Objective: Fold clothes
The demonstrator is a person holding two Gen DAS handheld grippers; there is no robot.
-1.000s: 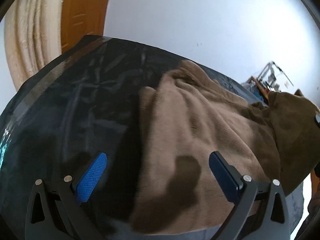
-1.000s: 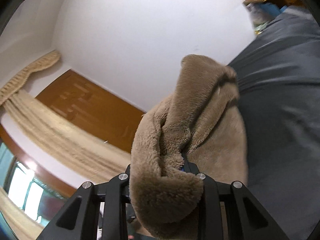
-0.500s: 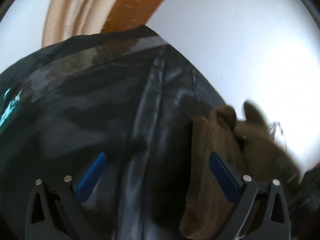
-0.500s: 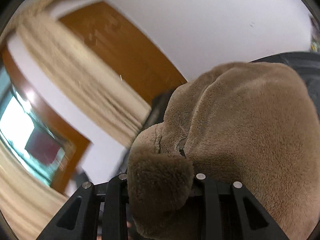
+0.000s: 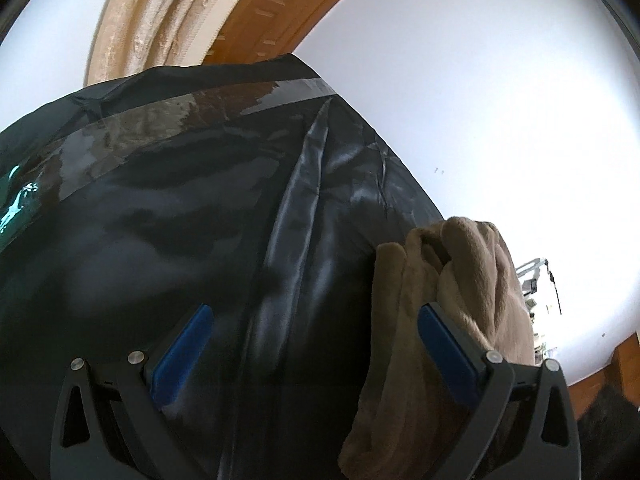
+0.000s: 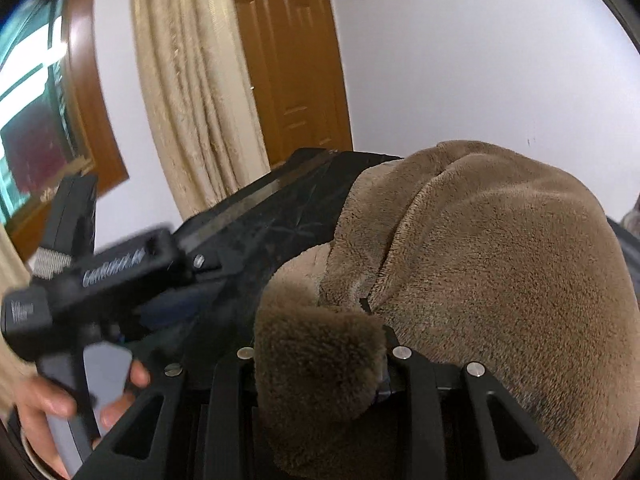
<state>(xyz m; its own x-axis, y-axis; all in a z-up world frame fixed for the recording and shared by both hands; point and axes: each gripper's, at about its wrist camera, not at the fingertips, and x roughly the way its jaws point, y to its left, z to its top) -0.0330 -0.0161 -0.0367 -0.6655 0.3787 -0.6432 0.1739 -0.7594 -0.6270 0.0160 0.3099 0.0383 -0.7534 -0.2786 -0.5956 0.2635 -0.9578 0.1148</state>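
A brown fleece garment (image 6: 500, 280) lies heaped on the glossy black table cover (image 5: 180, 220). My right gripper (image 6: 320, 344) is shut on a thick fold of it, and a tuft bulges up between the fingers and hides the pads. In the left wrist view the same garment (image 5: 460, 280) sits bunched at the right, behind the right-hand blue pad (image 5: 444, 344). My left gripper (image 5: 316, 340) stands open over bare black cover with nothing between its pads. A hand (image 6: 40, 408) holds the left gripper's handle (image 6: 92, 276), left of the garment.
A cream curtain (image 6: 192, 80) and a brown wooden door (image 6: 296, 60) stand behind the table's far edge, beside a white wall (image 5: 480, 100). A window (image 6: 28, 100) is at the far left. Cluttered shelving (image 5: 536, 288) shows past the garment.
The right gripper rolled and carried its fold of fleece across over the rest of the garment. The left gripper swung off the spread garment, which now sits bunched at its right.
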